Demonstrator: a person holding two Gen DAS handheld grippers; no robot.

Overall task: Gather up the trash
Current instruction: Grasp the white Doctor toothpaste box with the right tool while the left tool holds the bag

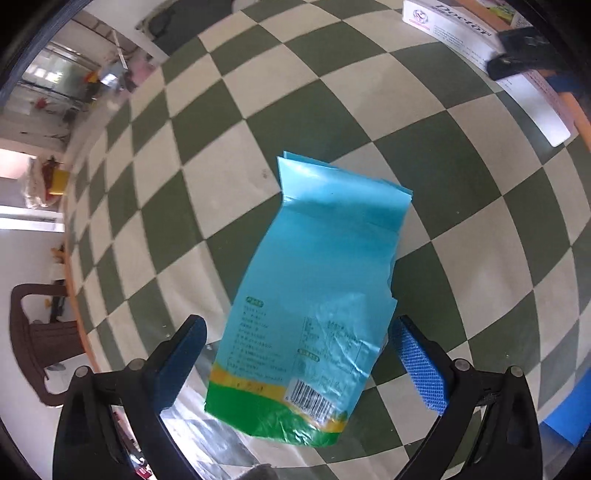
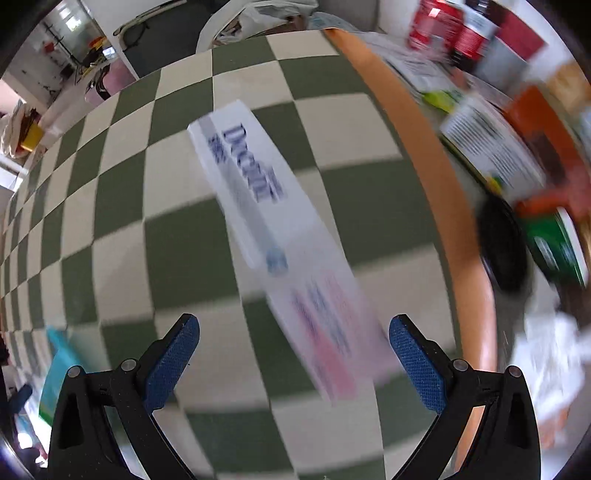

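An empty light blue snack bag (image 1: 317,295) with a green bottom band lies on the green and cream checked tablecloth (image 1: 184,177). My left gripper (image 1: 295,332) is open, its fingers on either side of the bag's lower half, apart from it. A long white toothpaste box (image 2: 280,236) lies on the cloth in the right wrist view, blurred. My right gripper (image 2: 293,332) is open, its fingers flanking the box's near end. The box also shows at the top right of the left wrist view (image 1: 476,40). The blue bag shows at the lower left of the right wrist view (image 2: 59,373).
The orange table edge (image 2: 424,155) runs along the right. Beyond it lie a pile of boxes, red cans (image 2: 436,22), a black round object (image 2: 504,251) and crumpled white paper (image 2: 546,369). A brown chair (image 1: 33,332) stands at the left. A blue sheet (image 1: 572,410) lies at the lower right.
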